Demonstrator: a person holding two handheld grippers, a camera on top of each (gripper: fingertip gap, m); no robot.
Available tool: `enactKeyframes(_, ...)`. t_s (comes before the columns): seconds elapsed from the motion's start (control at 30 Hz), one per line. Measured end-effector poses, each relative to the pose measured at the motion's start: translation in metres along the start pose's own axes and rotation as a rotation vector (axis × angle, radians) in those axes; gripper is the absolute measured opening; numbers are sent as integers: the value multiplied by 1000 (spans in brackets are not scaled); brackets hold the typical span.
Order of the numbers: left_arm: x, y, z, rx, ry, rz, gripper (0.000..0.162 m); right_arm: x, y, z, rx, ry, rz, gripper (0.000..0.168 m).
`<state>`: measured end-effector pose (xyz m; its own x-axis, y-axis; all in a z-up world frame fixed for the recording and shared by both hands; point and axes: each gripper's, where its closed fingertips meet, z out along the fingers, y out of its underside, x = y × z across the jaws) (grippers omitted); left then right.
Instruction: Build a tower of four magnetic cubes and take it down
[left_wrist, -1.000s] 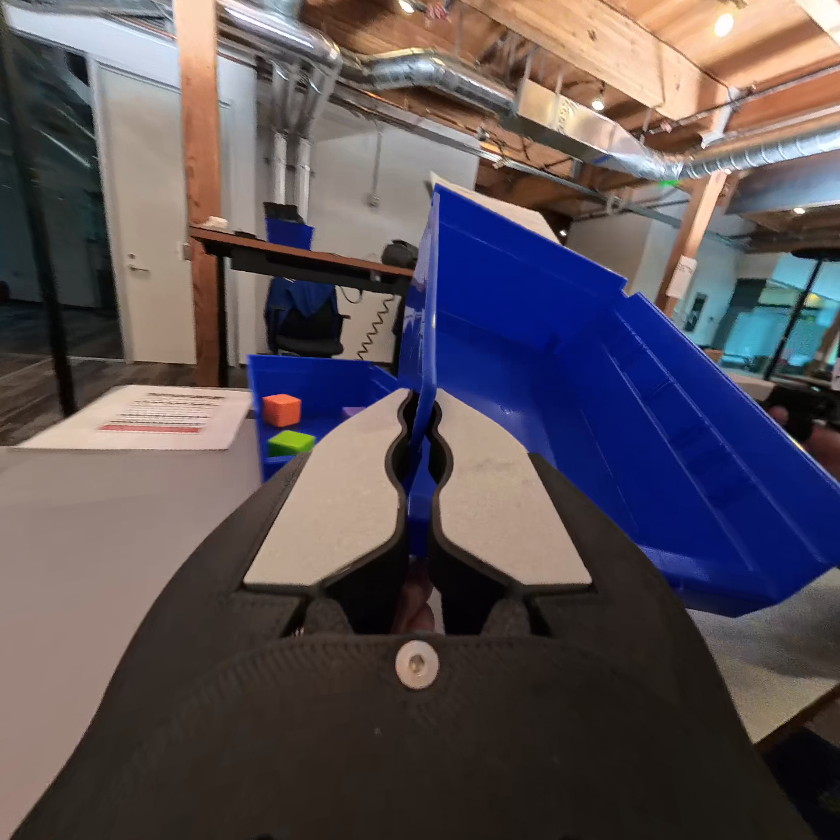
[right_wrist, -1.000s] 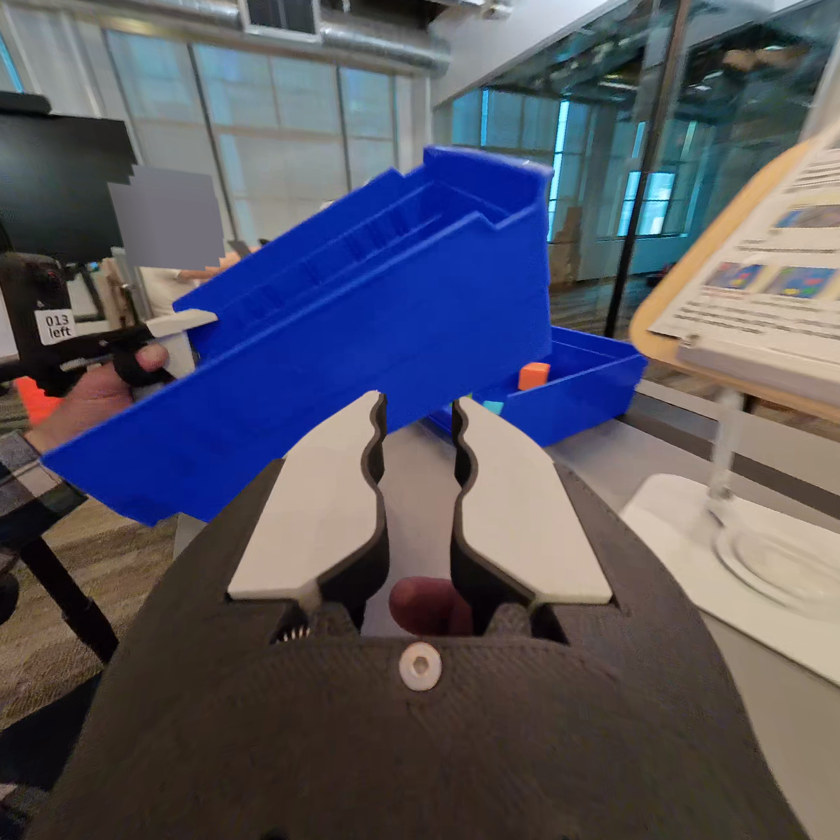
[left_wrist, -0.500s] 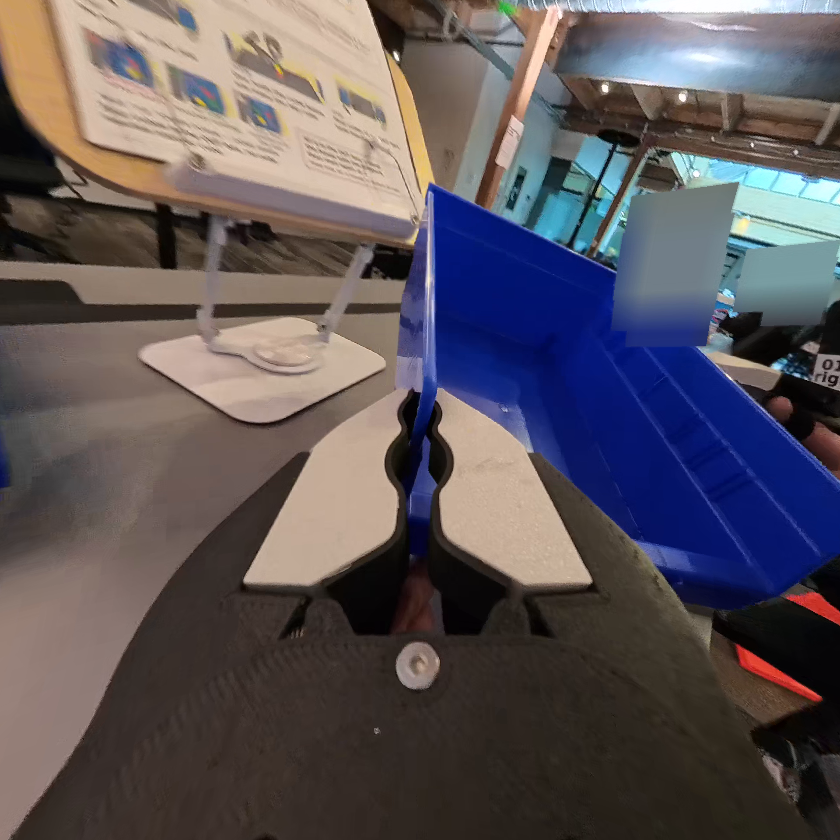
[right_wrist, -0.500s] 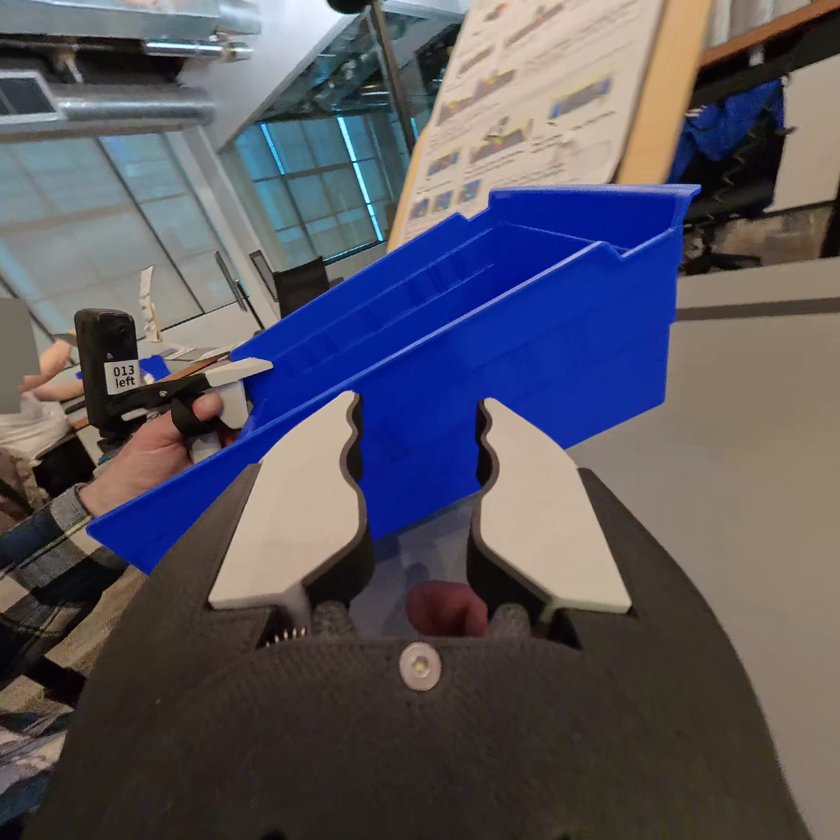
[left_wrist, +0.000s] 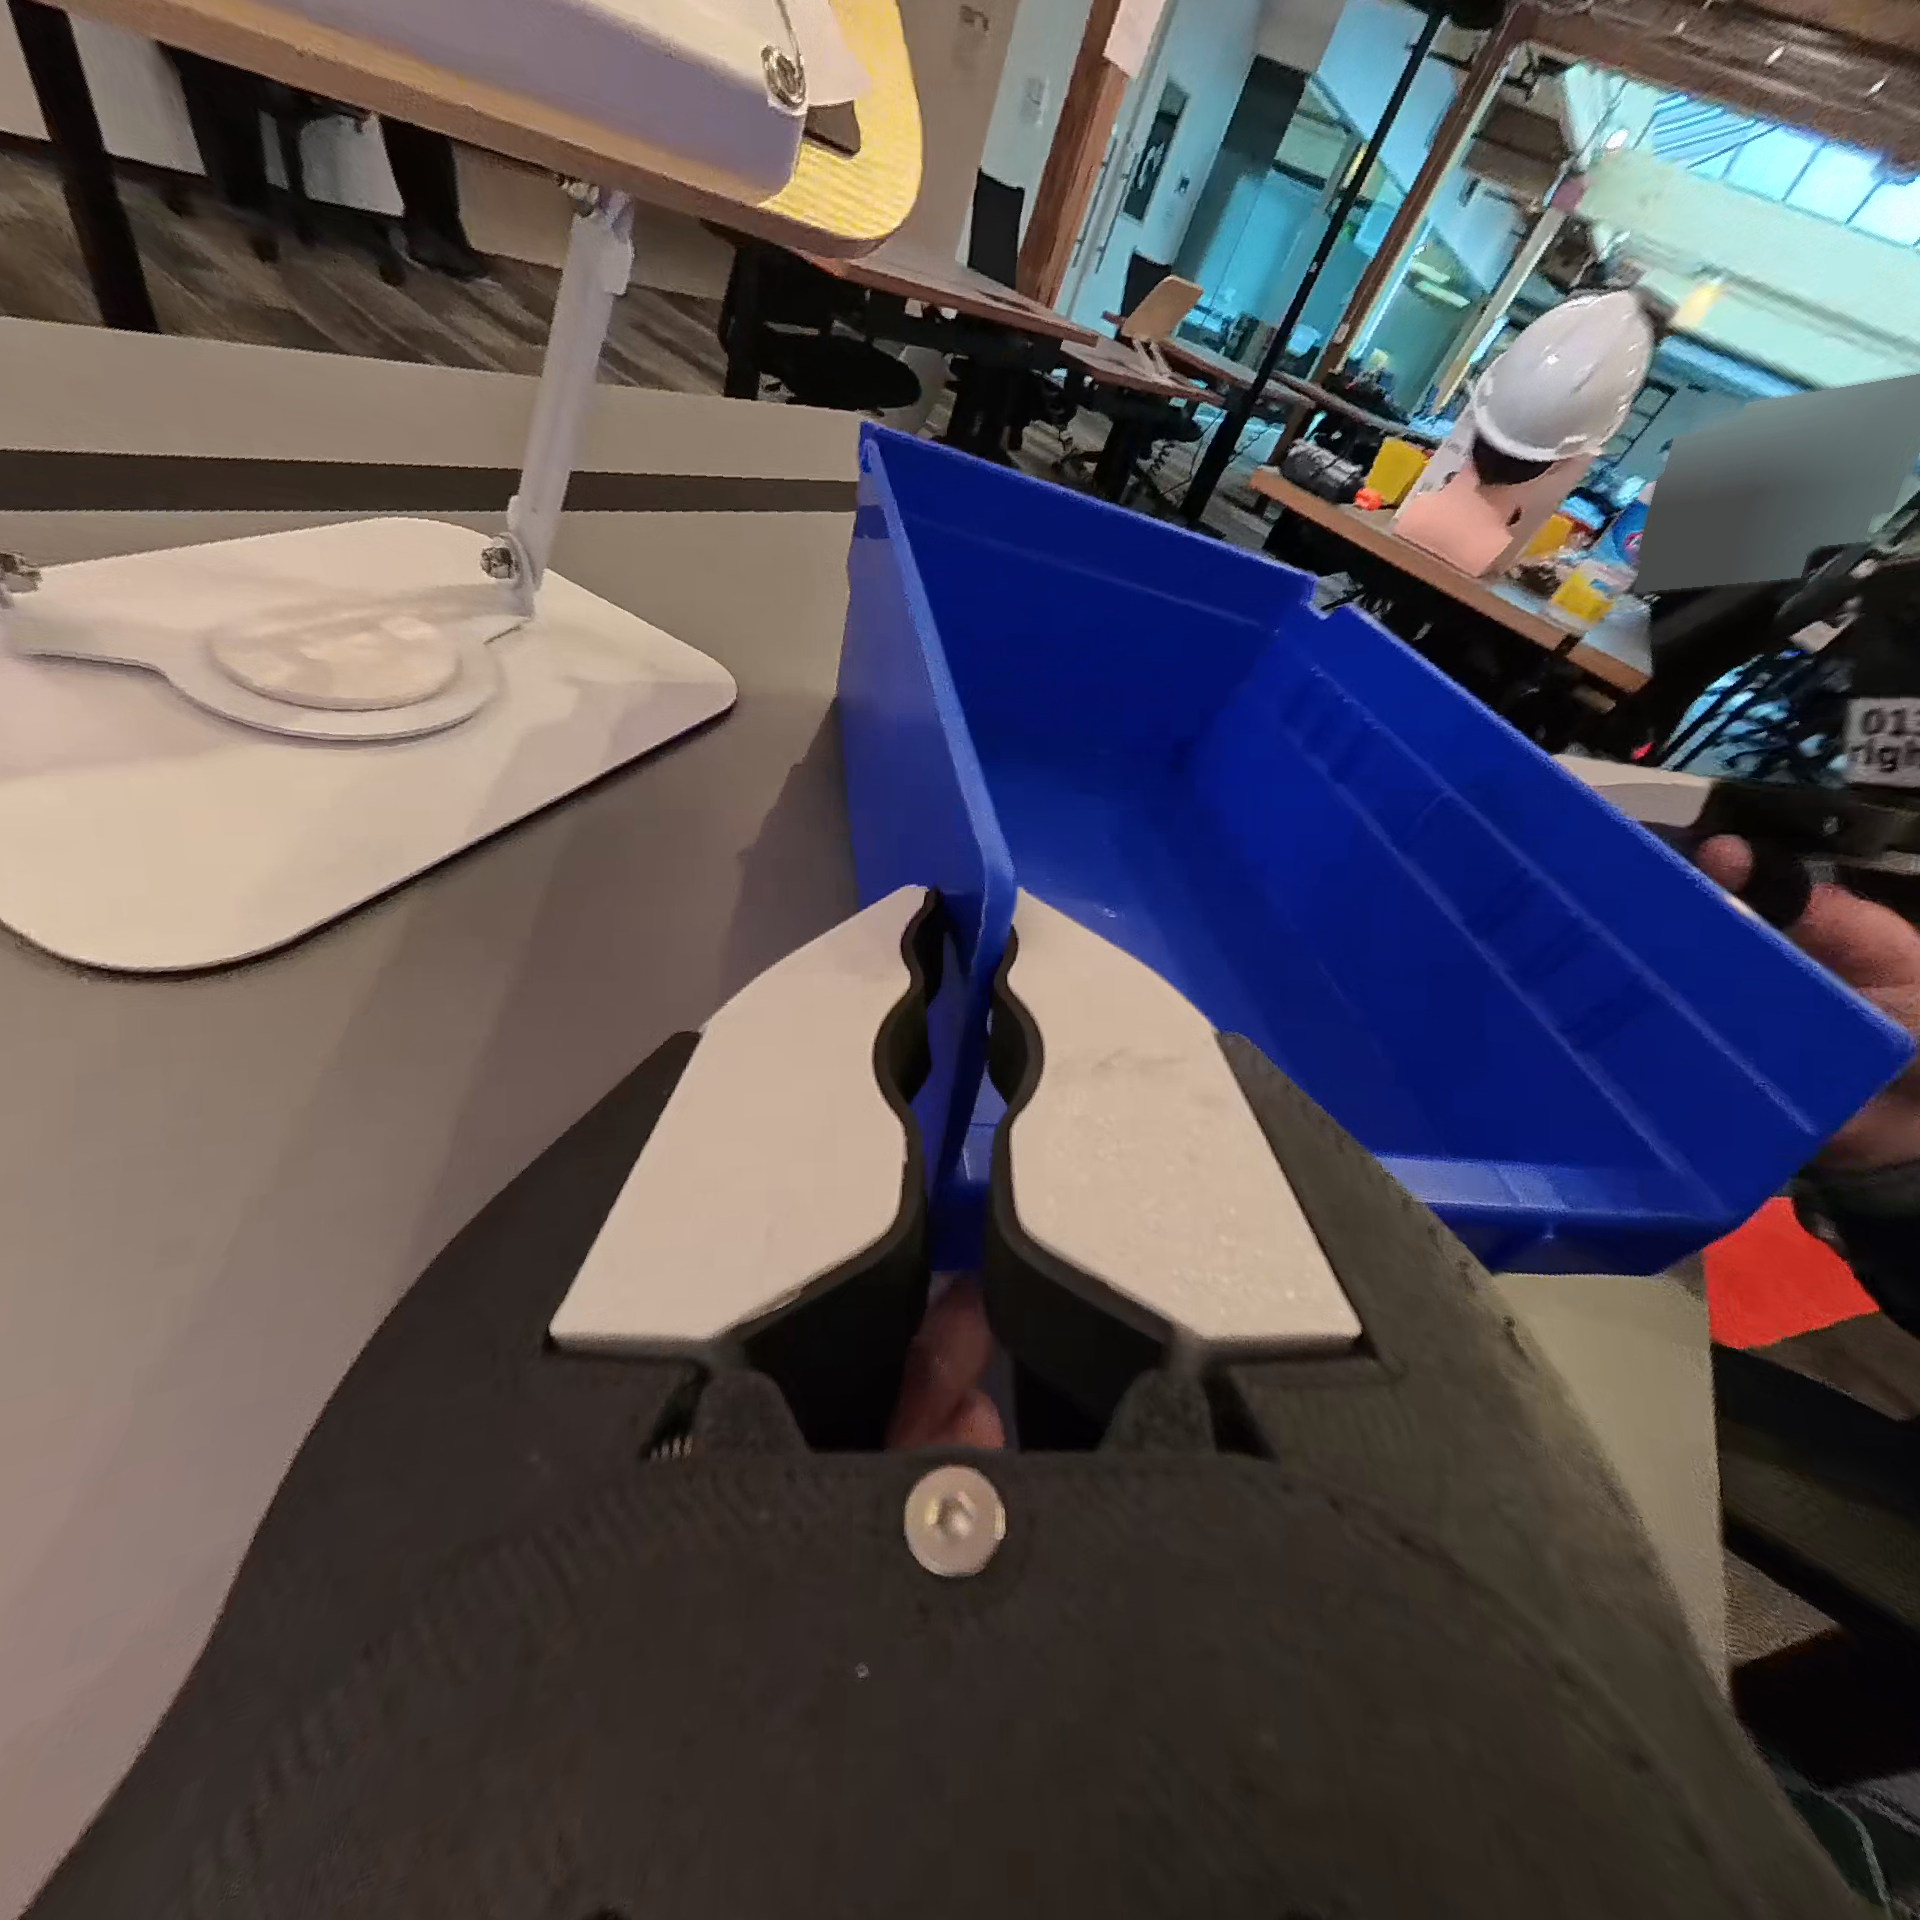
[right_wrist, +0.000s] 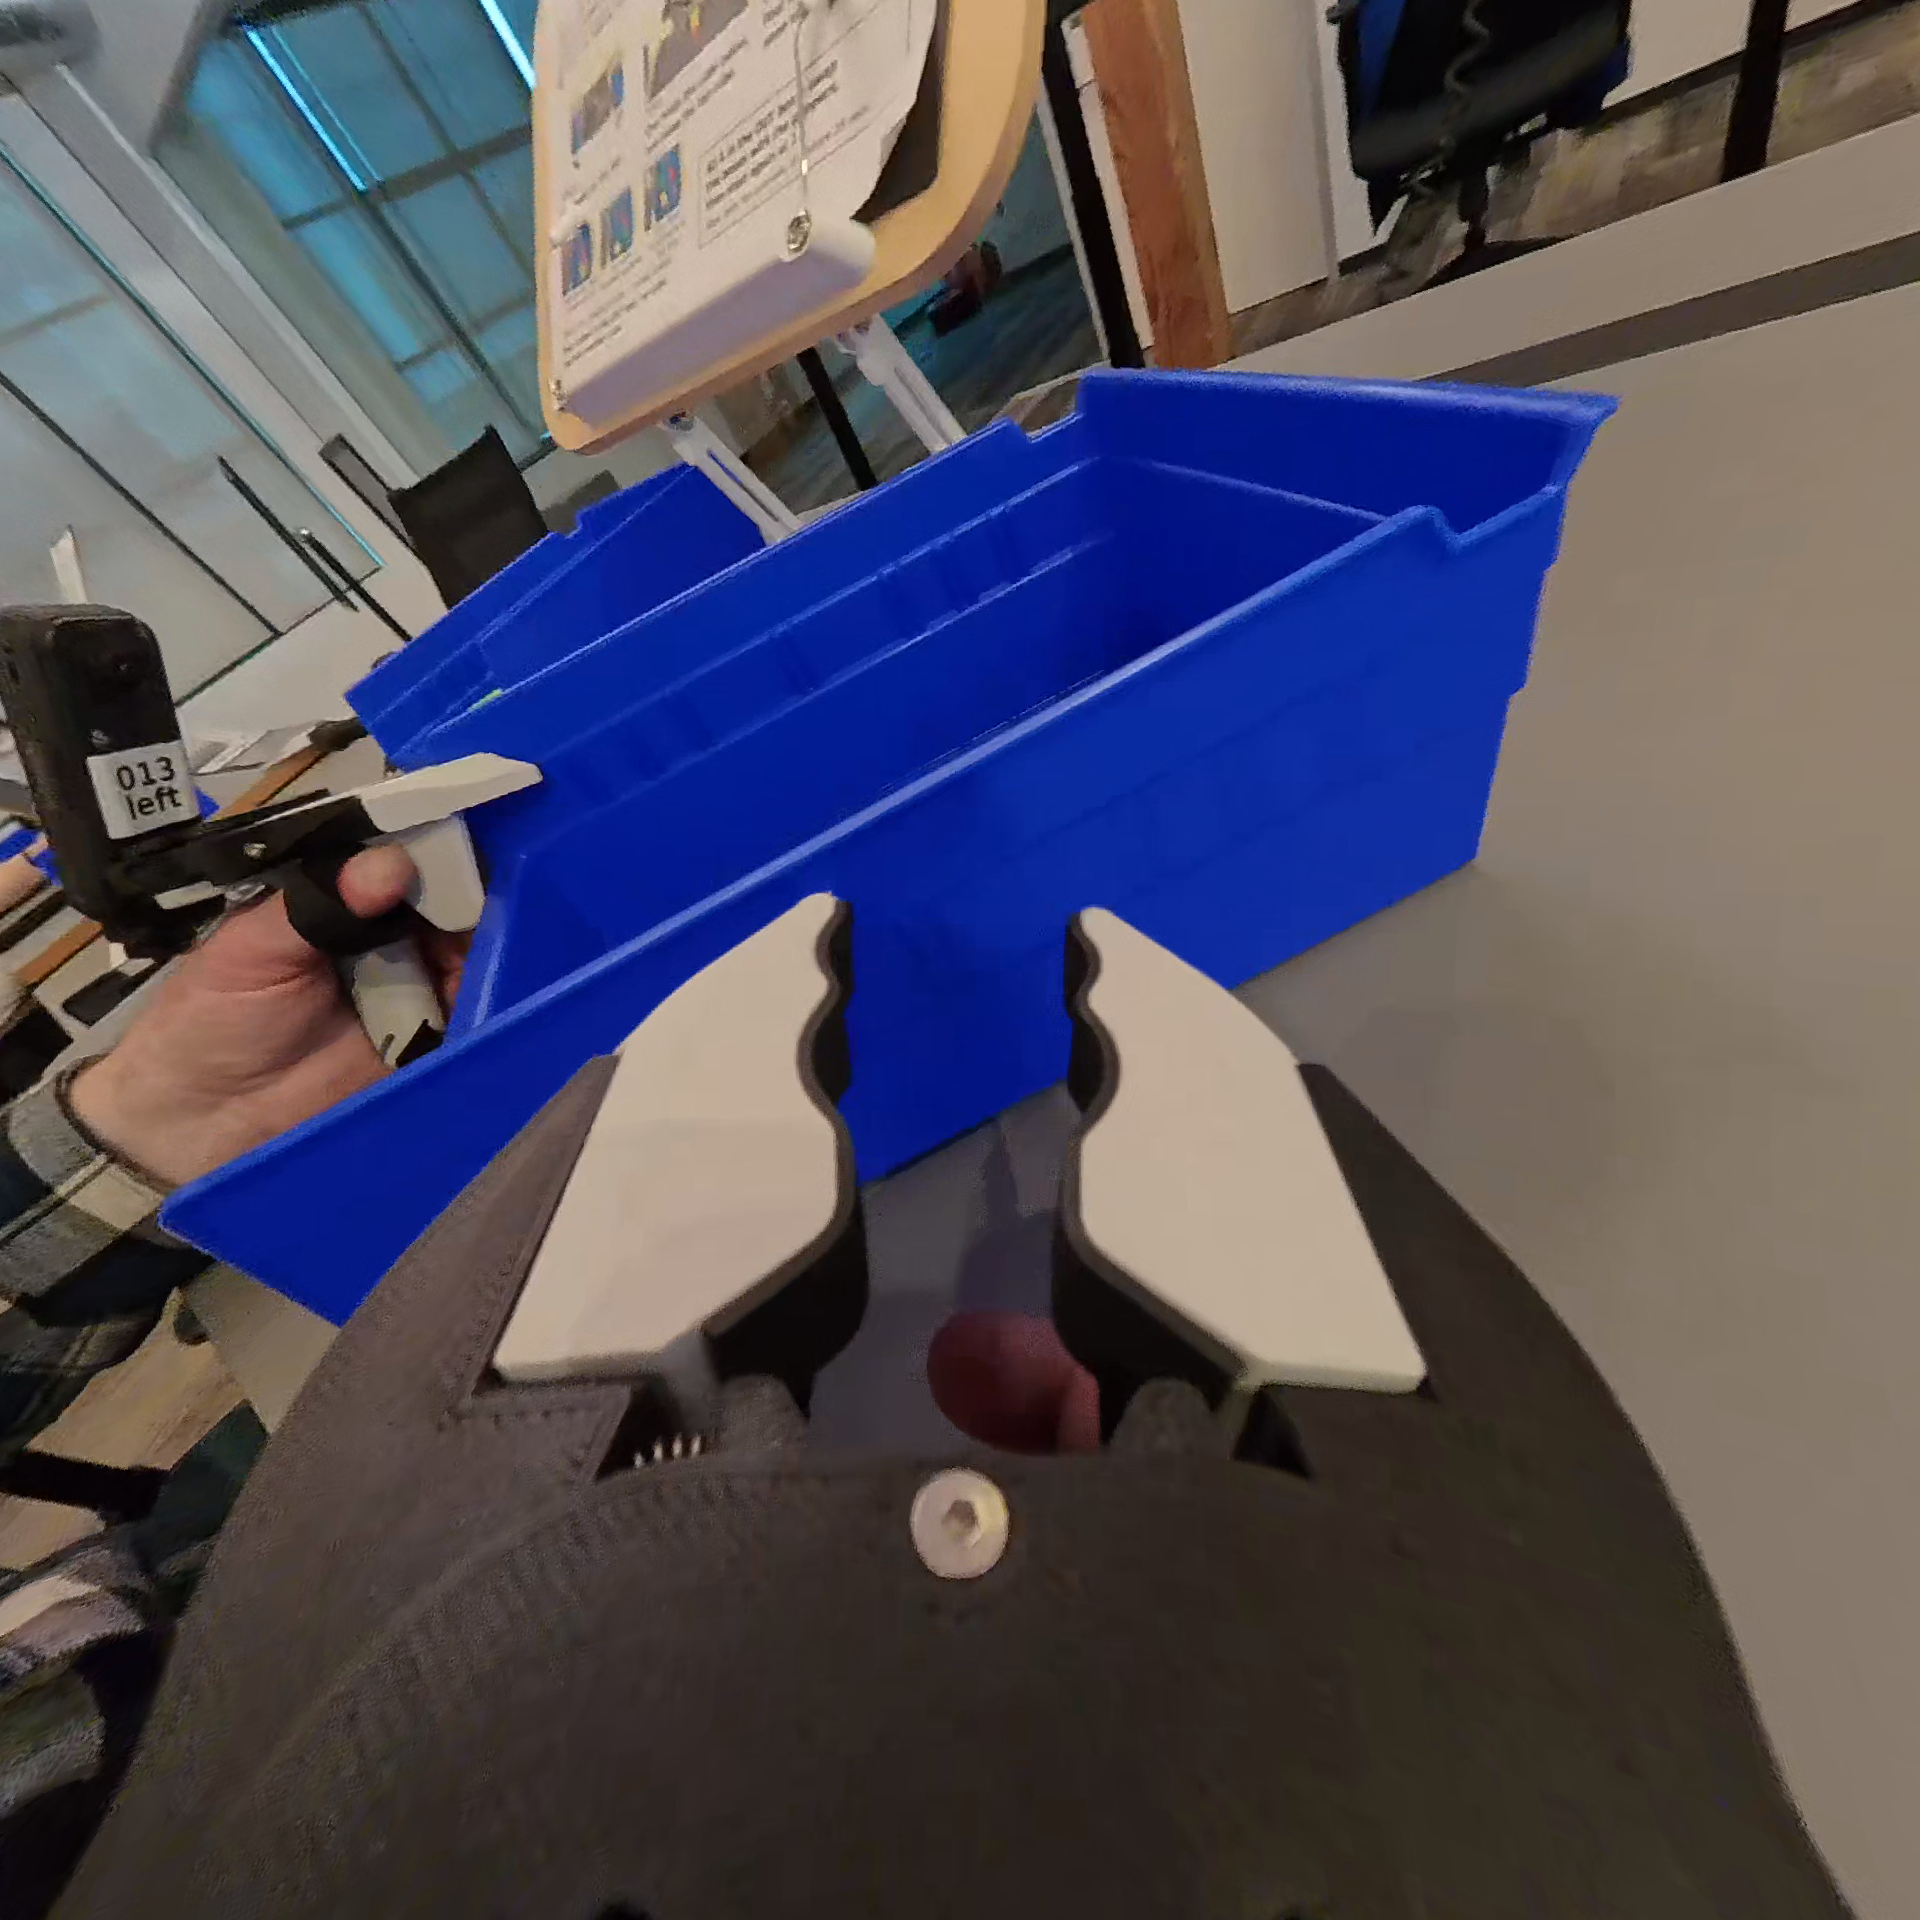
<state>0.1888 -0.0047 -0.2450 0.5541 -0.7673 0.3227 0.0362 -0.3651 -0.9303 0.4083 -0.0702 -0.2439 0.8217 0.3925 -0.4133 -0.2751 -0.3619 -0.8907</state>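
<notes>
Gripping blue bin (left_wrist: 1195, 748) wall, left jaws; bin seemingly empty.

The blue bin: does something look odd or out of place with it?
Yes. The blue bin is empty and tilted: the left gripper pinches its end wall, and only its far end seems to rest on the grey table. No cubes show in it.

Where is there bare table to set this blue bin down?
Bare grey table lies right of the blue bin, toward the right gripper. Left of the bin it is crowded: the white stand base sits close beside the left gripper clamping its wall.
</notes>
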Motion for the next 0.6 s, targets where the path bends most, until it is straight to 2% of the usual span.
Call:
enactKeyframes(0.17,2,1,-2,10,59,-63,10,-35,10,-23,34,4,-109,72)
enactKeyframes(0.33,5,2,-1,5,59,-66,11,-94,56,-15,-48,43,-254,114)
enactKeyframes(0.43,14,8,1,-20,68,-49,12,-93,64,-5,-54,124,-317,113)
enactKeyframes(0.5,21,11,4,-40,63,-23,12,-78,55,-6,-49,190,-328,91)
enactKeyframes(0.6,34,15,10,-59,93,-12,16,-50,45,-9,-85,226,-328,77)
